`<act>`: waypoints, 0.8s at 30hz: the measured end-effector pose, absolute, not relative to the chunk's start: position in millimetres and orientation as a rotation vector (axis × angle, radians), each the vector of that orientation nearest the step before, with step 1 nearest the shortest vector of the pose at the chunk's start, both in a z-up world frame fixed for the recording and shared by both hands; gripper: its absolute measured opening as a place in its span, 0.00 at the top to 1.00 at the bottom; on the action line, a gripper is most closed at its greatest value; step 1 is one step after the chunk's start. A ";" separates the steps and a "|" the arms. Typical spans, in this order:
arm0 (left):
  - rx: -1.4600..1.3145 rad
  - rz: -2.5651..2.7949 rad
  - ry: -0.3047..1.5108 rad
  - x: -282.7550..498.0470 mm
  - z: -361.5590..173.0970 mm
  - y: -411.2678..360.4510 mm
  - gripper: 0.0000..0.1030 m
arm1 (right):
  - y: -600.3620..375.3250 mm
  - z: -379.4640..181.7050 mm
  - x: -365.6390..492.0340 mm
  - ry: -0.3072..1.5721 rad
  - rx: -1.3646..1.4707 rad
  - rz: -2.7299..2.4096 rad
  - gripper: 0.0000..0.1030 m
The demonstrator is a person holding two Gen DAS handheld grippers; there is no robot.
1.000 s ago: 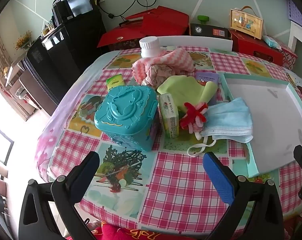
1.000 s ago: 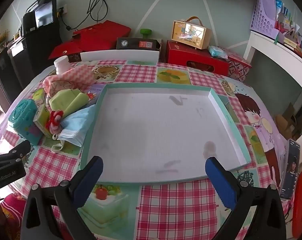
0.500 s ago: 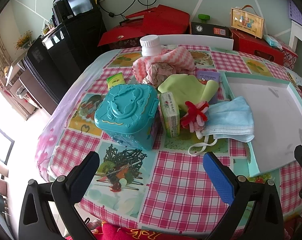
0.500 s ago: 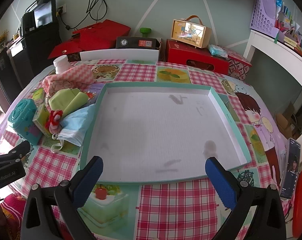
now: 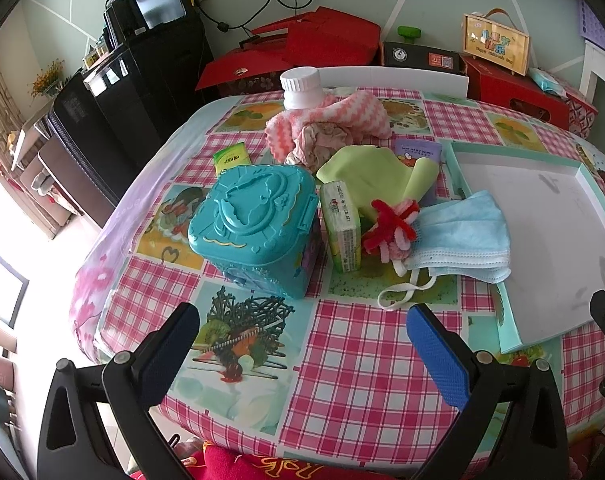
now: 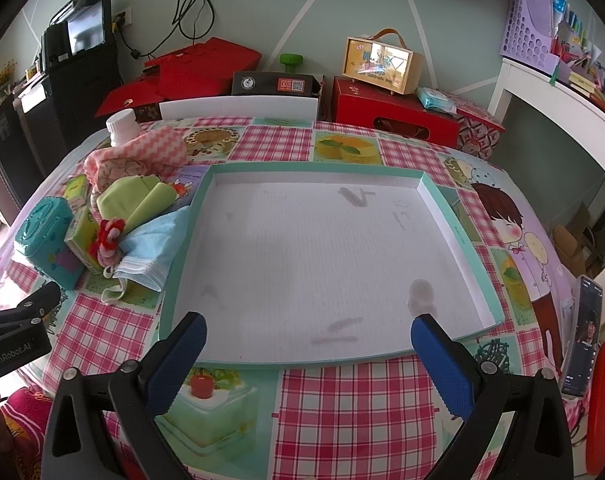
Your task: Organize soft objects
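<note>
Shallow teal-rimmed white cardboard tray [image 6: 454, 220] is sitting bare inside, open from above. Left of the tray, clutter is crowding: blue pleated face mask [image 5: 462, 236] overlapping its rim, teal plastic case [image 5: 254, 224] standing tall, blocking low approach.

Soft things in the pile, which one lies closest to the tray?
The blue face mask: its edge touches the tray, unlike the green glove and pink cloth.

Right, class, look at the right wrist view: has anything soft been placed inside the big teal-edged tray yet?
No, the tray holds nothing but stains, and the blue face mask lies outside, against its left wall.
</note>
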State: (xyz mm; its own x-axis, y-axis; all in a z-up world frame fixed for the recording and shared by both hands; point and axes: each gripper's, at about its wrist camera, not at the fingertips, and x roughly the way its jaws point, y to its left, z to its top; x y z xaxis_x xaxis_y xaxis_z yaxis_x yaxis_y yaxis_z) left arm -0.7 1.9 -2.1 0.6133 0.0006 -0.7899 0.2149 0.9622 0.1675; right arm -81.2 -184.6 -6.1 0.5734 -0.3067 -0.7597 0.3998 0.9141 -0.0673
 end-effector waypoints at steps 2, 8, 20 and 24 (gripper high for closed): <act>0.256 -0.125 0.906 -0.3 -2.0 1.7 0.00 | -184.5 -6.6 -81.6 0.867 0.116 -0.415 0.00; 0.254 -0.126 0.907 -0.2 -2.0 1.4 0.00 | -184.3 -6.5 -81.2 0.868 0.116 -0.415 0.00; 0.179 -0.164 0.932 1.0 -8.4 3.1 0.00 | -182.9 -9.9 -80.1 0.879 0.106 -0.416 0.00; 0.166 -0.168 0.931 1.5 -7.0 4.5 0.00 | -182.0 -8.8 -77.7 0.886 0.100 -0.417 0.00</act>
State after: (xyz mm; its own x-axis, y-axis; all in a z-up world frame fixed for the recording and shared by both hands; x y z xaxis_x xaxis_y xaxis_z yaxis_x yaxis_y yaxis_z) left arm 1.5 4.5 -7.0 0.5858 -0.0717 -0.8073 0.2151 0.9741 0.0696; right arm -77.7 -182.0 -8.8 0.5583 -0.3120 -0.7687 0.3935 0.9153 -0.0856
